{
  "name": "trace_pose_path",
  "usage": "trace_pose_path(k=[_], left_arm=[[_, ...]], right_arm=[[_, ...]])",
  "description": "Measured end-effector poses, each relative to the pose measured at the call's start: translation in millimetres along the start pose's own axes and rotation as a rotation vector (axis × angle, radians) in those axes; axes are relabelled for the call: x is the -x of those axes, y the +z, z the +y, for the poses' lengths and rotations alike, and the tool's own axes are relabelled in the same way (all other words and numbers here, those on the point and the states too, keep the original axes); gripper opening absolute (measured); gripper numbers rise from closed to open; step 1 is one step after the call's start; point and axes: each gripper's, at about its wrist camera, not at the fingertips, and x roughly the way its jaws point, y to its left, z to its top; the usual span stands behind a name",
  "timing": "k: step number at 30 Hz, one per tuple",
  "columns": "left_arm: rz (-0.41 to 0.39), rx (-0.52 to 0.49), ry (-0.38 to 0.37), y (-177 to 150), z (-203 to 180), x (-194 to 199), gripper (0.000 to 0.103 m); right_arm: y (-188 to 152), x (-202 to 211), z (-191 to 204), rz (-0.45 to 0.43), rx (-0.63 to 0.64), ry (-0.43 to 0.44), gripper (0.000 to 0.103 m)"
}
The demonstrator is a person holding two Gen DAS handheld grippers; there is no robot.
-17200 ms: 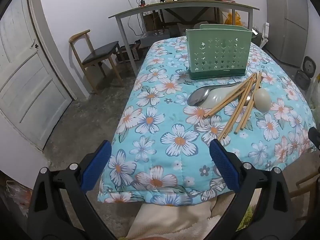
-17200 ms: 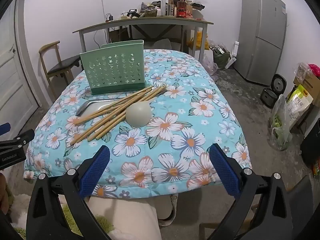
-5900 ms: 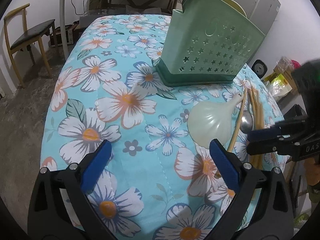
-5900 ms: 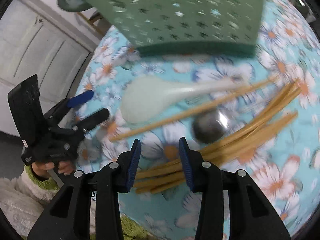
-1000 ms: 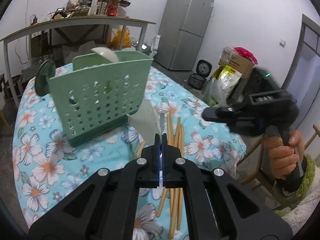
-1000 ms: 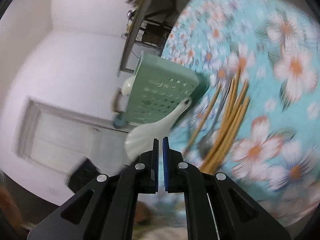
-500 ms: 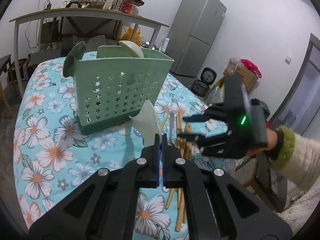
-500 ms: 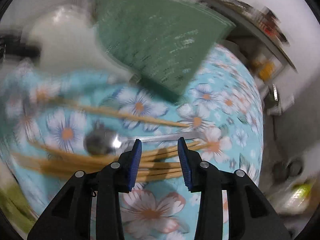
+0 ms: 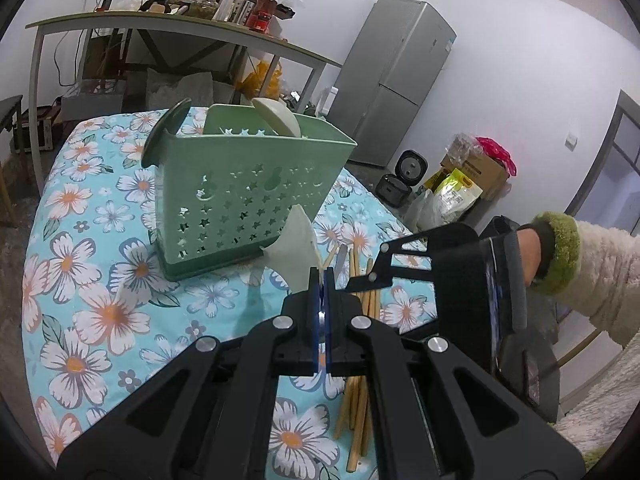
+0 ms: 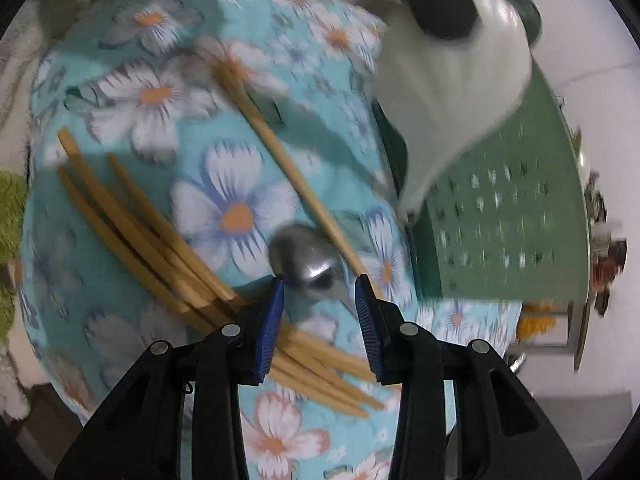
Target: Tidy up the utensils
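Observation:
My left gripper [image 9: 323,278] is shut on the handle of a pale ladle-like spoon [image 9: 298,250], held up in front of the green star-punched caddy [image 9: 248,188]. In the right wrist view that spoon [image 10: 452,100] hangs above the cloth beside the caddy [image 10: 500,208]. A second pale spoon [image 9: 276,118] stands inside the caddy. My right gripper [image 10: 320,284] is open and points down at the table, with the metal spoon's bowl [image 10: 304,258] between its fingertips. Wooden chopsticks [image 10: 160,240] lie fanned out under it, and one chopstick [image 10: 288,168] lies apart.
The floral blue cloth [image 9: 100,312] covers the table. A person's hand in a cream sleeve with a green cuff [image 9: 560,252] holds the right gripper [image 9: 360,284] near the chopsticks [image 9: 356,396]. Behind stand a cluttered desk [image 9: 180,28], a fridge [image 9: 392,80] and bags on the floor.
My right gripper has opened, rolled over and dropped onto the metal spoon. The left gripper has kept the pale spoon and drifted slightly while rolling a little.

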Motion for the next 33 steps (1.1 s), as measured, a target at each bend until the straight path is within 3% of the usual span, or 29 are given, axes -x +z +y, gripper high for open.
trace_pose_path(k=[6, 14, 18, 21, 26, 29, 33], left_arm=[[-0.005, 0.014, -0.014, 2, 5, 1, 0.001], [-0.018, 0.019, -0.025, 3, 8, 2, 0.001], [-0.022, 0.023, -0.021, 3, 9, 2, 0.001], [-0.023, 0.025, -0.024, 3, 10, 2, 0.001], [-0.025, 0.023, -0.026, 3, 10, 3, 0.001], [-0.025, 0.022, -0.026, 3, 9, 2, 0.001], [-0.024, 0.022, -0.025, 3, 9, 2, 0.001]], right_arm=[[15, -1, 12, -0.034, 0.014, -0.057, 0.037], [20, -7, -12, -0.036, -0.162, -0.045, 0.050], [24, -2, -8, -0.048, -0.184, -0.139, 0.048], [27, 9, 9, -0.057, -0.185, -0.260, 0.043], [26, 12, 9, -0.043, -0.200, -0.365, 0.040], [22, 12, 3, -0.015, -0.204, -0.335, 0.040], [7, -11, 2, 0.059, -0.092, -0.321, 0.038]])
